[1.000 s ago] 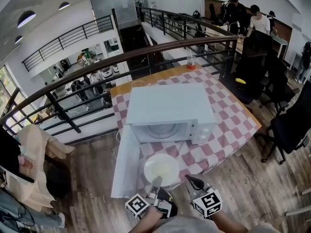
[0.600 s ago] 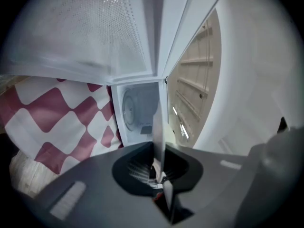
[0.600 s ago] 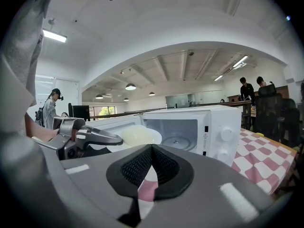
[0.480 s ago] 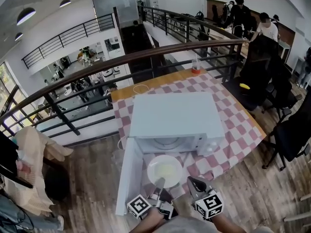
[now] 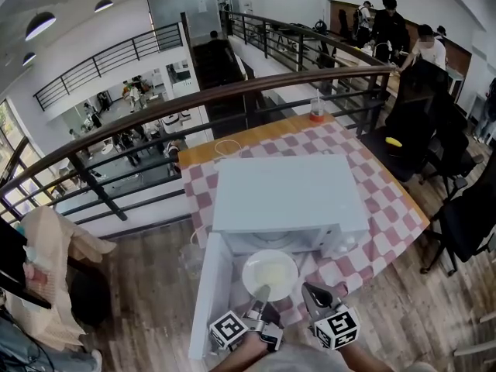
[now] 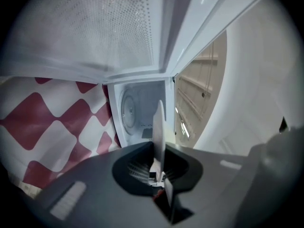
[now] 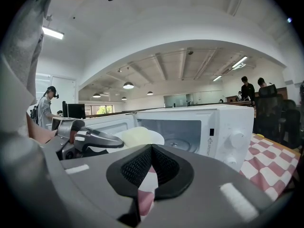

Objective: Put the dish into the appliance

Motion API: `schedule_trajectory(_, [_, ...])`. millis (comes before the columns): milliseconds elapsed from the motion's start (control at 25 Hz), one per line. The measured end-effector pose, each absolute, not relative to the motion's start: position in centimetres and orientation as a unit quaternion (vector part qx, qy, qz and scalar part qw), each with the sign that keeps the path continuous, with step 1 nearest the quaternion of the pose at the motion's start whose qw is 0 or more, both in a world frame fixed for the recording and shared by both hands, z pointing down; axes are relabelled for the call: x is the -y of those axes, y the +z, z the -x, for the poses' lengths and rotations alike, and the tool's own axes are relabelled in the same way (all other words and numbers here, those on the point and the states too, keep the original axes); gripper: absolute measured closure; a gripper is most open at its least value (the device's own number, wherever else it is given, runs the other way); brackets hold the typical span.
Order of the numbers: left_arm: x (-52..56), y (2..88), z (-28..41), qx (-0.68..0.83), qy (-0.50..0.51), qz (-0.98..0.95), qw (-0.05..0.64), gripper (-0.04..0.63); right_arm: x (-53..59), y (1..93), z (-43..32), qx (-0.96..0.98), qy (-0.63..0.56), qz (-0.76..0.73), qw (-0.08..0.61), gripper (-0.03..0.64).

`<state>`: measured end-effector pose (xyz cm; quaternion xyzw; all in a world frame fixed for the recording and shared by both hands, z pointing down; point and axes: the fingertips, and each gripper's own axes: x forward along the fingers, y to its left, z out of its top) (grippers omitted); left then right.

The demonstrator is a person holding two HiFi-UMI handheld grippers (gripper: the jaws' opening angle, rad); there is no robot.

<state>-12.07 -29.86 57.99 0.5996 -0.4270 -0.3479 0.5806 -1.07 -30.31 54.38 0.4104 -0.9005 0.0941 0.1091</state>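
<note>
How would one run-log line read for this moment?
left hand-held gripper: shut on plate rim | right hand-held gripper: shut, empty | microwave: door open | plate: before opening, not yet inside

The place is an open-plan office on a mezzanine. A dark metal railing (image 5: 232, 91) edges the wooden floor (image 5: 147, 277), and beyond it a lower level (image 5: 132, 130) shows people standing among desks. Black office chairs (image 5: 461, 208) stand at the right, more people (image 5: 387, 22) gather at a counter further back, and round lamps (image 5: 40, 28) sit in the white ceiling. A table (image 5: 391, 200) with a red-and-white checked cloth carries a white microwave (image 5: 287, 188) (the one kitchen-like thing in sight). A monitor (image 7: 75, 110) shows in the right gripper view.
</note>
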Motion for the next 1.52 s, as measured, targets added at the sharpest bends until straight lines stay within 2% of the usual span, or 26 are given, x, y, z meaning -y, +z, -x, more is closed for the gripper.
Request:
schedule_trajectory(920, [34.2, 57.5, 12.9, 0.417, -0.365, -0.593, 0.584, 0.568, 34.1, 54.3, 2.3, 0.899, 0.085, -0.409, 0.133, 0.621])
schedule_trajectory(1520, [42.4, 62.2, 12.6, 0.472, -0.357, -0.558, 0.583, 0.568, 39.8, 54.6, 0.9, 0.915, 0.08, -0.371, 0.138, 0.621])
